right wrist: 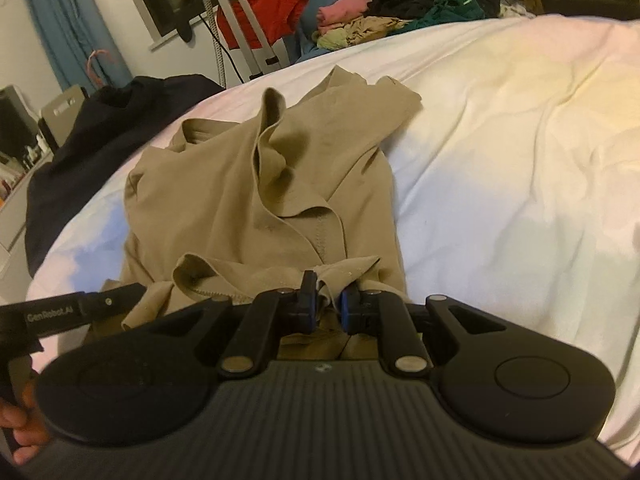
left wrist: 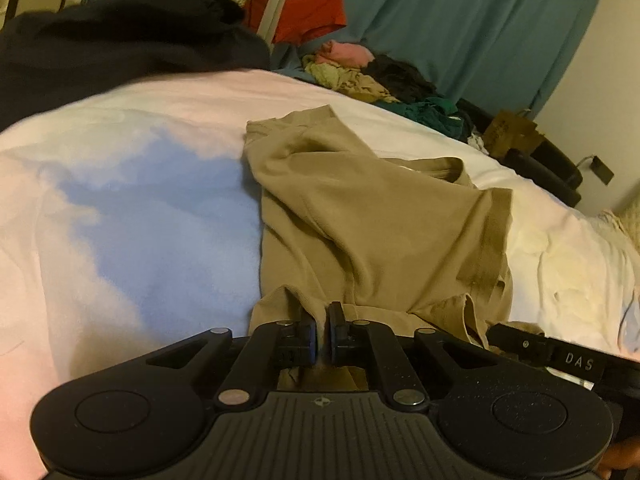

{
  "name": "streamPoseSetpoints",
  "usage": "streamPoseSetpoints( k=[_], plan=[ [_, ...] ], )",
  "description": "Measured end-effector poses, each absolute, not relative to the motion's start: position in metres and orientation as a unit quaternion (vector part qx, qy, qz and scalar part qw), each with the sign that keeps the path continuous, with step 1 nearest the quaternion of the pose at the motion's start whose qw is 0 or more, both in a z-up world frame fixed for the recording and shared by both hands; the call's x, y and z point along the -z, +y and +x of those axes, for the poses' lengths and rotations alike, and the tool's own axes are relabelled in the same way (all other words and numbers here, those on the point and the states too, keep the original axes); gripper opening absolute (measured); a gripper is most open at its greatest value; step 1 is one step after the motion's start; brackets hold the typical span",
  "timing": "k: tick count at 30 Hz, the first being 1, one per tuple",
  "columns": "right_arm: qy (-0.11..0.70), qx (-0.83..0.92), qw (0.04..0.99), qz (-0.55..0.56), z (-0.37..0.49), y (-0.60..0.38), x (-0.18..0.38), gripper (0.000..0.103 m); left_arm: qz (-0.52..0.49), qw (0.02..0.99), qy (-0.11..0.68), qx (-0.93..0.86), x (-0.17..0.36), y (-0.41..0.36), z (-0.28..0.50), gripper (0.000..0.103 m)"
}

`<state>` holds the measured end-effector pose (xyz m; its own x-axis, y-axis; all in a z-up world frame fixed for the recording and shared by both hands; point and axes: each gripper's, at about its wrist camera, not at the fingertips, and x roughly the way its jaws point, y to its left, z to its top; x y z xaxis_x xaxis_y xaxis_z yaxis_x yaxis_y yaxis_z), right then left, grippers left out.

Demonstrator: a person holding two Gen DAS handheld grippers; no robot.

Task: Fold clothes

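My left gripper was nearly closed, its jaws pinching a raised fold at the near hem of the tan shirt. My right gripper stood a little wider, its blue-edged pads clamped on a bunched fold of the same near hem of the tan shirt. Each gripper appeared at the edge of the other's view, close beside it.

The shirt lay crumpled on the white bedsheet, stretching from my grippers toward the far side, one sleeve folded over the body.

Farther left, a dark garment rested on the sheet's far edge. Beyond the bed lay a pile of mixed clothes, a red garment beside a metal stand, and a blue curtain.
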<state>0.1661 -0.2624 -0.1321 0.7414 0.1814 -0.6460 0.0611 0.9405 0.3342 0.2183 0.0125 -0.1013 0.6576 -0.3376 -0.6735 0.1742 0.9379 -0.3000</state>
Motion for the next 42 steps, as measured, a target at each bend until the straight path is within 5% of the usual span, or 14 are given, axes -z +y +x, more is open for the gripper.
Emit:
streamPoseSetpoints(
  k=[5,10,13,27,42],
  plan=[
    [0.350,-0.030,0.919,0.179,0.146,-0.265,0.112,0.023,-0.074,0.919,0.357,0.150,0.076,0.004,0.189,0.047],
    [0.302,-0.029,0.938,0.169,0.103,-0.266,0.079,0.089,-0.045,0.936,0.313,0.156,0.040,-0.002,0.141,0.070],
    [0.275,-0.034,0.948,0.158,0.073,-0.264,0.058,0.087,-0.041,0.945,0.285,0.156,0.019,0.001,0.108,0.087],
    [0.198,-0.036,0.974,0.109,-0.026,-0.240,0.017,0.087,-0.066,0.954,0.235,0.173,-0.017,0.027,0.010,0.094],
    [0.206,-0.011,0.974,0.096,-0.015,-0.241,0.027,0.087,-0.073,0.950,0.261,0.153,0.005,0.035,0.027,0.095]
  ],
)
